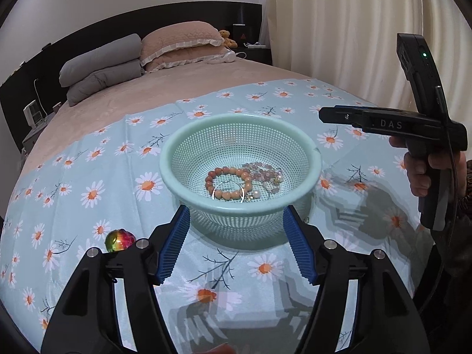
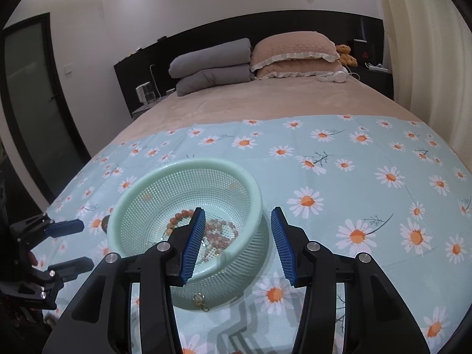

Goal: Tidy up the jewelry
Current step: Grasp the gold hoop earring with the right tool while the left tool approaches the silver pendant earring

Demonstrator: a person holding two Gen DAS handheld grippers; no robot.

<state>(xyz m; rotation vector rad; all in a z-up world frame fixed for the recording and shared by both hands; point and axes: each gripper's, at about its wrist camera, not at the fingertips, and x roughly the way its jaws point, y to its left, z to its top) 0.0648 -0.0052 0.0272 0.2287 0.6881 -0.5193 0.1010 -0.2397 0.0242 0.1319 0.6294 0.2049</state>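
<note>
A mint green mesh basket (image 1: 177,150) stands on the daisy-print cloth (image 1: 88,177); it also shows in the right wrist view (image 2: 132,194). Inside lie an orange bead bracelet (image 1: 219,174), a pale pink bead bracelet (image 1: 265,171) and a thin silver hoop (image 1: 228,190). My left gripper (image 1: 236,244) is open and empty, its jaws on either side of the basket's near wall. My right gripper (image 2: 237,244) is open and empty above the basket's right rim. A small pearl earring (image 2: 200,301) lies on the cloth beside the basket. An iridescent round piece (image 1: 119,239) lies left of the left gripper.
The cloth covers the foot of a bed (image 2: 265,100) with pillows (image 2: 295,50) and a folded grey quilt (image 2: 209,65) at the head. The right gripper's body (image 1: 413,124) hangs to the right in the left wrist view. Curtains (image 1: 339,29) hang on the right.
</note>
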